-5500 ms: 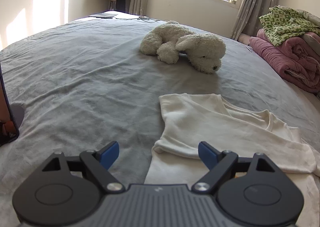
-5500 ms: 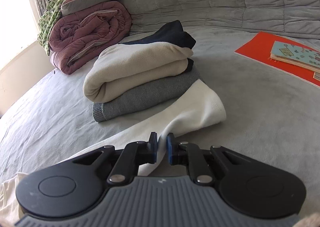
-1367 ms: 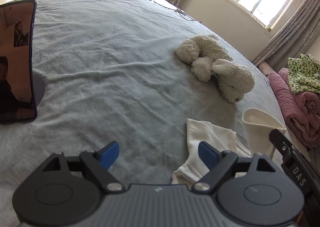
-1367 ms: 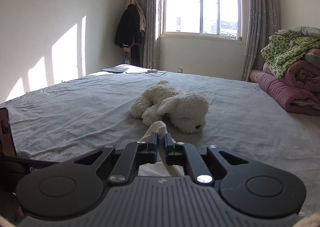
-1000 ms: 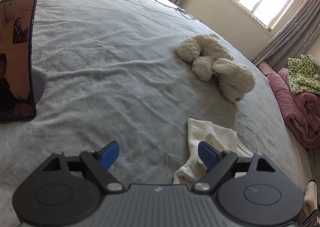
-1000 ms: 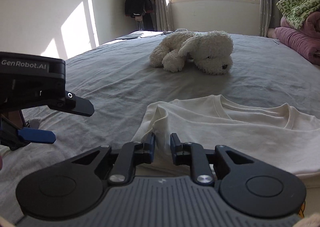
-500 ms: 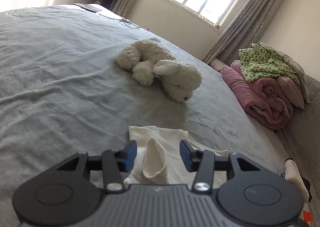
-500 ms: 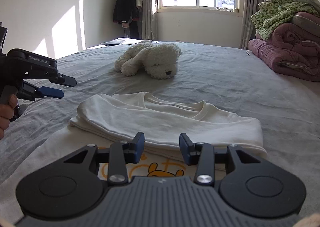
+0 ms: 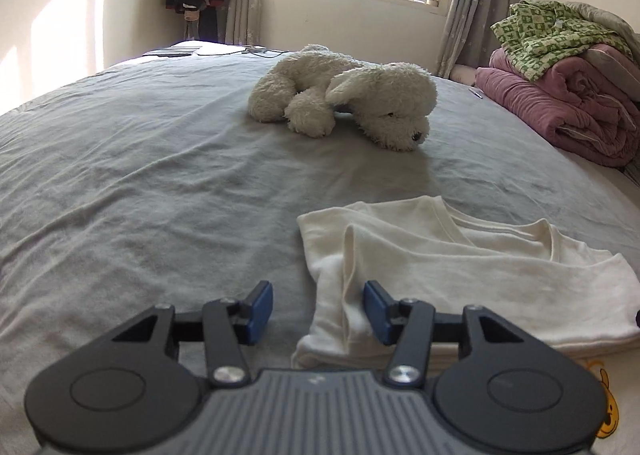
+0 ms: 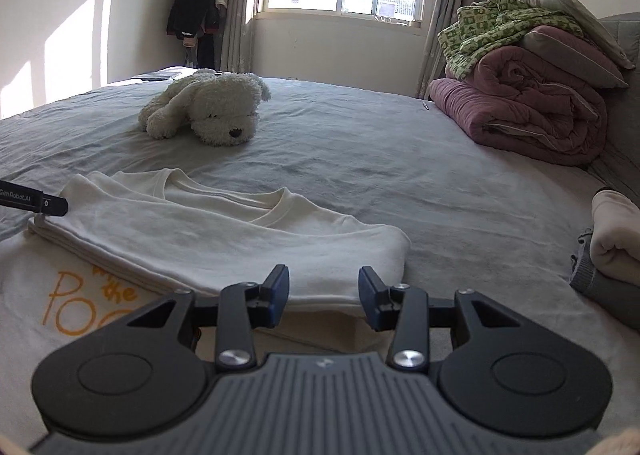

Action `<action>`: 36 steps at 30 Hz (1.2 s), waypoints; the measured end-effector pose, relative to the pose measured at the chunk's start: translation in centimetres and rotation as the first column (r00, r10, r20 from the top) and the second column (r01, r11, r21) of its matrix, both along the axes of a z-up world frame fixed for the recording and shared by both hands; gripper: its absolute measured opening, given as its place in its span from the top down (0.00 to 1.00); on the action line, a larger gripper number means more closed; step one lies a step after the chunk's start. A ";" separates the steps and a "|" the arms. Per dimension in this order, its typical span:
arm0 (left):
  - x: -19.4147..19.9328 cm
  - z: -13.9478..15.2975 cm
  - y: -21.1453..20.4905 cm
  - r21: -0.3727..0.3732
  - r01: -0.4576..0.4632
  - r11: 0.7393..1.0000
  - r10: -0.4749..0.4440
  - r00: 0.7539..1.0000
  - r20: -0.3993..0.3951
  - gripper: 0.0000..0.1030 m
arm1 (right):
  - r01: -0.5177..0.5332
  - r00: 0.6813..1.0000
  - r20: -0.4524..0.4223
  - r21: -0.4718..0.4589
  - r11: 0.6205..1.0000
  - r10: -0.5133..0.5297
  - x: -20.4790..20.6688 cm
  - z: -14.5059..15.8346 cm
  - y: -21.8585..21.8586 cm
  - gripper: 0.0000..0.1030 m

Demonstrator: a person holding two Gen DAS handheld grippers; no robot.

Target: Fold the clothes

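Observation:
A cream T-shirt (image 9: 460, 263) lies on the grey bed, its upper part with both sleeves folded down over the body. It also shows in the right wrist view (image 10: 224, 231), with orange print on the body at the lower left. My left gripper (image 9: 318, 309) is open and empty, low over the shirt's left folded edge. My right gripper (image 10: 323, 293) is open and empty, just above the right end of the fold. The tip of the left gripper shows at the left edge of the right wrist view.
A white plush dog (image 9: 348, 95) lies farther up the bed (image 9: 140, 175). Rolled maroon quilts with a green patterned cloth (image 10: 528, 95) sit at the right. A stack of folded clothes (image 10: 608, 251) lies at the right edge. Coats hang by the window.
The right gripper carried a sleeve across, laid it on the shirt and opened. The left gripper swung toward the shirt's left edge; its jaws narrowed, then widened again.

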State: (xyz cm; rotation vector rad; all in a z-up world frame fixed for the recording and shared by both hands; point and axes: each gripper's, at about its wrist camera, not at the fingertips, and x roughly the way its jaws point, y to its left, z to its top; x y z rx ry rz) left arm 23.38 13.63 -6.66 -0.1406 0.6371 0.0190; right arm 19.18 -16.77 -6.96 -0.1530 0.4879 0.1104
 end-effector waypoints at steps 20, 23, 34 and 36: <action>-0.5 0.5 -1.3 0.048 0.002 0.999 -0.004 1.000 0.031 0.48 | 0.070 0.997 -0.010 -0.067 0.995 -0.071 -1.6 0.2 -2.1 0.54; -0.9 0.9 -1.3 0.025 0.007 1.000 -0.009 0.996 0.085 0.50 | 0.054 0.998 0.020 -0.051 0.997 -0.053 -1.1 0.7 -1.6 0.71; 0.0 0.2 -0.8 0.001 0.003 1.000 -0.003 1.000 0.021 0.53 | 0.104 0.988 -0.114 0.015 0.994 -0.102 -0.5 -0.3 -2.3 0.81; 0.0 0.5 -0.2 -0.045 -0.002 0.999 0.003 0.999 0.036 0.53 | 0.106 0.988 -0.120 0.040 0.994 -0.100 -1.0 0.2 -2.4 0.81</action>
